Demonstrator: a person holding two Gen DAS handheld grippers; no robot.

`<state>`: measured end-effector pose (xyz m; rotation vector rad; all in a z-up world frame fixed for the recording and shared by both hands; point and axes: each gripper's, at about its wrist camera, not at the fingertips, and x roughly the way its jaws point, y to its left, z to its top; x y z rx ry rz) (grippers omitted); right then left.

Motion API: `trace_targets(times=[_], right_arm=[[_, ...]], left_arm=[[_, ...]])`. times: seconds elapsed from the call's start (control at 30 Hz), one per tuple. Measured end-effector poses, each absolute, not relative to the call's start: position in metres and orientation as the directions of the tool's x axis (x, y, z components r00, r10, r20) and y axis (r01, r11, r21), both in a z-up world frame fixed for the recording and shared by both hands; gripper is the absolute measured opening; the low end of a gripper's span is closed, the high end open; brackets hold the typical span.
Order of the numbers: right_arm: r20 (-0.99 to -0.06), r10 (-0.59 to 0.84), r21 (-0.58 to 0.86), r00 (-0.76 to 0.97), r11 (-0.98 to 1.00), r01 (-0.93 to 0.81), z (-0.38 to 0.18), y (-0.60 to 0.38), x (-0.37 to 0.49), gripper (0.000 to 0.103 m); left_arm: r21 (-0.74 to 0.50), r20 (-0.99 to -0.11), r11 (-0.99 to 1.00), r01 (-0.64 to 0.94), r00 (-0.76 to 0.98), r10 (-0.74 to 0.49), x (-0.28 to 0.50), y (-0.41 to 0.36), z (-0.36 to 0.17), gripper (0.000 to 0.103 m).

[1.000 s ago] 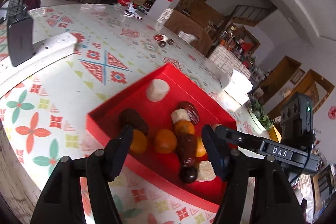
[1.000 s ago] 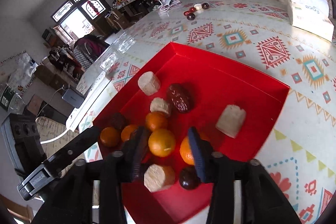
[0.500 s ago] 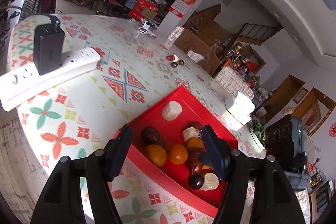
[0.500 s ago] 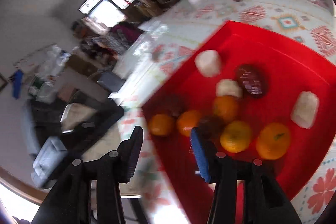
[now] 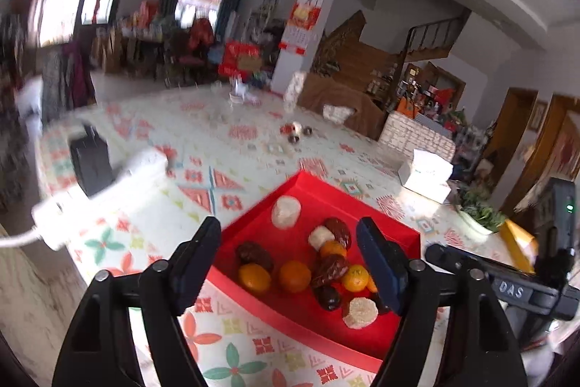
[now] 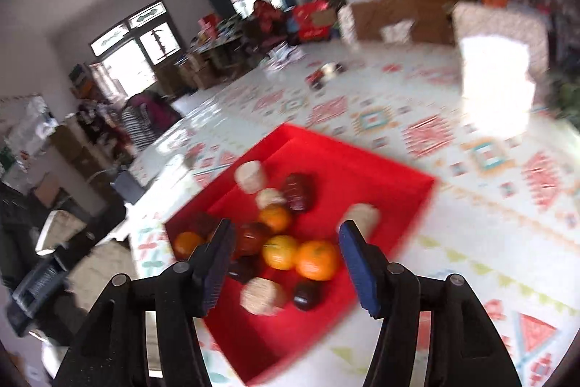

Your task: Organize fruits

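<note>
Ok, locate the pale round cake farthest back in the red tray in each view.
Left wrist: pale round cake lies near the red tray's far corner, above centre.
Right wrist: blurred, near the far-left wall, left of centre.
Shared landmark: dark wrinkled date just right of it.

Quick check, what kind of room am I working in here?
Probably a lived-in home's open main room. A staircase rises at the back, a patterned tablecloth covers the big table, and a power strip and tissue box sit near the red fruit tray.
</note>
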<state>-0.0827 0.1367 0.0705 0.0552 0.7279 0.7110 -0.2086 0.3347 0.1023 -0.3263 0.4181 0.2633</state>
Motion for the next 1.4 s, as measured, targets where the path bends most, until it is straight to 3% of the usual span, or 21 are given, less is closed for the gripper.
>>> trace_targets(times=[0.07, 0.17, 0.3, 0.5, 0.7, 0.9, 1.4], right_arm=[[-0.58, 0.589, 0.248, 0.562, 0.785, -0.567, 0.071, 0.126, -0.09, 0.068], [-0.571, 0.565, 0.23, 0.596, 0.806, -0.545, 0.071, 0.107, -0.099, 0.073], [-0.554, 0.575, 0.281, 0.602, 0.81, -0.515, 0.069, 0.079, -0.107, 0.073], [-0.528, 0.587, 0.294, 0.613, 0.804, -0.517, 0.073, 0.053, -0.127, 0.076], [-0.522, 0.577, 0.261, 0.628, 0.809, -0.526, 0.069, 0.039, -0.143, 0.083], [-0.524, 0.577, 0.239, 0.627, 0.806, -0.542, 0.062, 0.037, -0.152, 0.087], [-0.582, 0.536, 0.143, 0.612, 0.808, -0.571, 0.047, 0.068, -0.158, 0.092]], left_arm=[[-0.181, -0.389, 0.917, -0.355, 0.882, 0.264, -0.218, 0.322, 0.113, 0.084], [-0.087, -0.268, 0.89, -0.447, 0.871, 0.412, -0.236, 0.298, 0.132, 0.103], [-0.109, -0.133, 0.895, -0.432, 0.899, 0.417, -0.256, 0.274, 0.155, 0.103], [-0.069, -0.258, 0.879, -0.472, 0.859, 0.441, -0.236, 0.25, 0.159, 0.103], [0.057, -0.236, 0.824, -0.564, 0.794, 0.56, -0.237, 0.215, 0.148, 0.103], [-0.011, -0.362, 0.864, -0.503, 0.808, 0.465, -0.225, 0.22, 0.135, 0.103], [0.06, -0.453, 0.872, -0.486, 0.765, 0.457, -0.207, 0.219, 0.104, 0.103]])
